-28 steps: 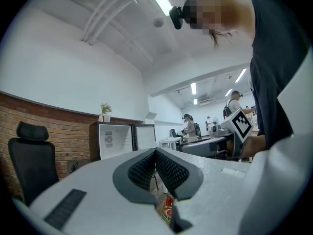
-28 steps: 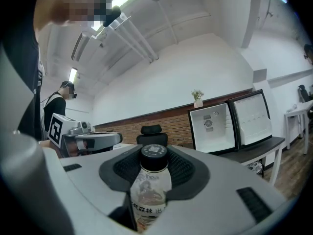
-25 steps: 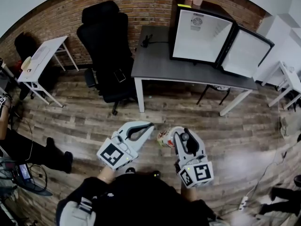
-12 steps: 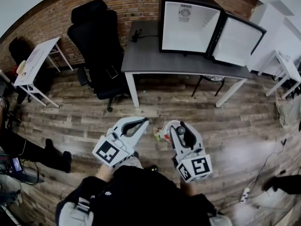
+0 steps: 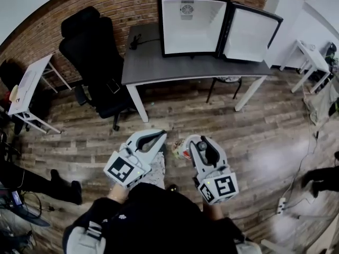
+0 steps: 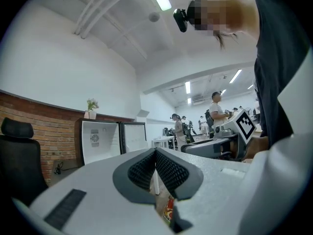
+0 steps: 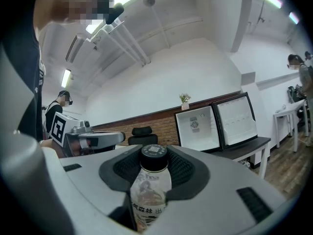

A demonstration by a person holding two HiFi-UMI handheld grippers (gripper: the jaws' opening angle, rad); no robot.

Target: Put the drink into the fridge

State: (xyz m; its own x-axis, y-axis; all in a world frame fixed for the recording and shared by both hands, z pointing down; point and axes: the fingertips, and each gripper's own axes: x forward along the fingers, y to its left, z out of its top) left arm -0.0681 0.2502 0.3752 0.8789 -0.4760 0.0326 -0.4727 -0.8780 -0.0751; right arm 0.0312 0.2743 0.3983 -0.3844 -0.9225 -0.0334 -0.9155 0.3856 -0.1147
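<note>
Ahead, one grey table (image 5: 185, 70) is standing against the brick wall and carrying one fridge (image 5: 188, 20). The fridge door (image 5: 249, 25) is hanging wide open to the right, and the white interior is showing a round vent on its back wall. One black office chair (image 5: 92, 52) is sitting left of the table. Two small white tables are flanking the scene, one far left (image 5: 26, 86) and one far right (image 5: 310, 57).

Closer in, two grippers are pointing level over the wooden floor, well short of the fridge. The right gripper (image 5: 198, 144) is clamping the one drink (image 5: 183, 150), its jaws spread wide round the bottle's body. The bottle is standing upright there, wearing a black cap and a pale label with a drawn figure and dark print. The left gripper (image 5: 153, 139) is travelling just beside it, its ribbed pads (image 6: 168, 168) pressing together with nothing between them.
</note>
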